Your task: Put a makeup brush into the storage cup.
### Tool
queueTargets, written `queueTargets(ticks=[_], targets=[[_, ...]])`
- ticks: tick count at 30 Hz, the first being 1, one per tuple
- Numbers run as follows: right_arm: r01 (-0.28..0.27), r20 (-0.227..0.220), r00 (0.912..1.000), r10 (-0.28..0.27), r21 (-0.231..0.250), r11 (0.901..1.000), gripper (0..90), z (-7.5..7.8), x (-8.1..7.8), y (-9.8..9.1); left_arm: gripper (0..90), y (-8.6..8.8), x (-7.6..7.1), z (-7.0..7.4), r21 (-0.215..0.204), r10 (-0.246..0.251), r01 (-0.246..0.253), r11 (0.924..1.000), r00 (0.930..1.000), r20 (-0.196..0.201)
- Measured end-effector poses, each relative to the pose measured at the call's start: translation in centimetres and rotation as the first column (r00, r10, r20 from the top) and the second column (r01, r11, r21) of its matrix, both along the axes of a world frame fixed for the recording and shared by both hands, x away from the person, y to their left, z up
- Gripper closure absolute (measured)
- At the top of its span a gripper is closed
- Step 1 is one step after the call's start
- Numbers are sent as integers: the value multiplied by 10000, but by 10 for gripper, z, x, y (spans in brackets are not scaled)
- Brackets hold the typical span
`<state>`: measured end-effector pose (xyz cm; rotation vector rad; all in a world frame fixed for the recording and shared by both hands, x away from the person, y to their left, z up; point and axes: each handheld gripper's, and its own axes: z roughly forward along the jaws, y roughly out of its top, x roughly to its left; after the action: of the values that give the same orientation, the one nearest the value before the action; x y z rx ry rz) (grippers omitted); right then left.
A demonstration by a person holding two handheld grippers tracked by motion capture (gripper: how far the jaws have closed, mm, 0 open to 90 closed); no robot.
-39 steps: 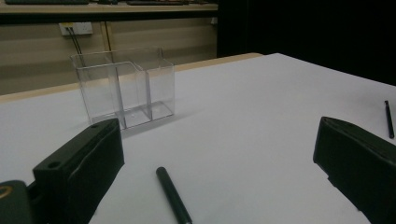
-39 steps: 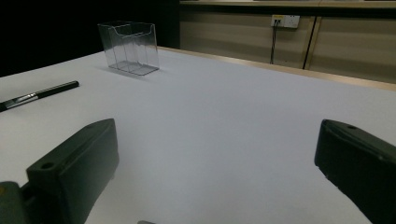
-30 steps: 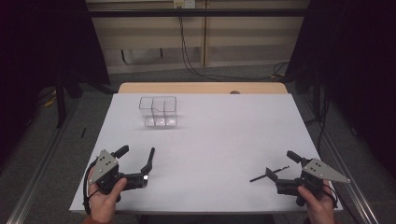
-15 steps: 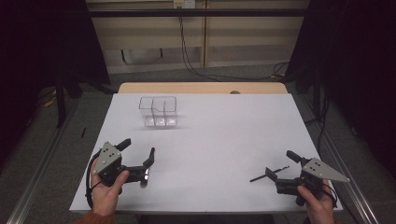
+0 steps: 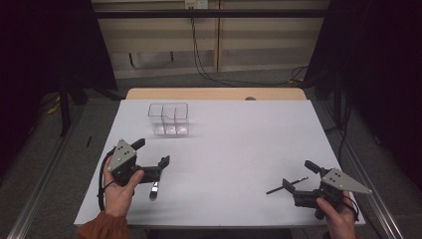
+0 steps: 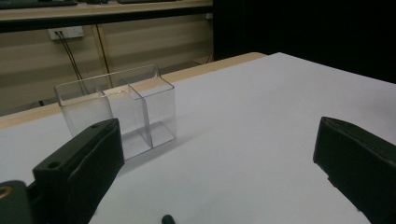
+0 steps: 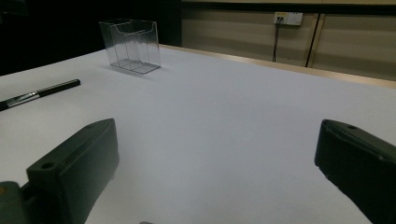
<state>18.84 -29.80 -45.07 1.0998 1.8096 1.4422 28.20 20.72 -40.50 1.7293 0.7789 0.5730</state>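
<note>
I work at a white table (image 5: 234,149) with a wooden strip (image 5: 214,93) along its far edge. Beyond it stands a beige panelled wall (image 5: 249,40); black cables (image 5: 199,55) hang from its socket (image 5: 195,4). Dark curtains (image 5: 378,59) flank me, above grey floor (image 5: 45,144).

I see a white table (image 5: 239,149) with a bare wooden strip along its far edge. A clear divided plastic holder (image 5: 168,119) stands upright far-left on it. Two pens lie flat near the front edge, well apart: one silvery (image 5: 155,189) front-left, one black (image 5: 286,186) front-right.
</note>
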Motion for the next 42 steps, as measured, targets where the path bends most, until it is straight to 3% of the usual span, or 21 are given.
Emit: queueTargets(ticks=[15, 25, 30, 33, 42], targets=[[-109, -19, 9999, 109, -44, 9999, 0, 0, 2, 2, 18, -1, 13, -2, 223, 442, -438, 9988, 9988, -200], [-129, -18, 9999, 129, -46, 9999, 0, 0, 2, 2, 21, 2, 17, -2, 389, 411, -390, 9985, 9976, -560], [-157, -31, 9999, 157, -65, 9999, 0, 0, 2, 2, 23, 3, 20, 2, 501, 472, -445, 9978, 9975, -528], [-189, -21, 9998, 189, -58, 9998, 0, 0, 2, 2, 26, 5, 22, 4, 361, 373, -337, 9988, 9938, -1052], [-217, -32, 9998, 216, -60, 9997, 0, 0, 3, 3, 27, 12, 24, 8, 605, 462, -374, 9975, 9873, -1521]])
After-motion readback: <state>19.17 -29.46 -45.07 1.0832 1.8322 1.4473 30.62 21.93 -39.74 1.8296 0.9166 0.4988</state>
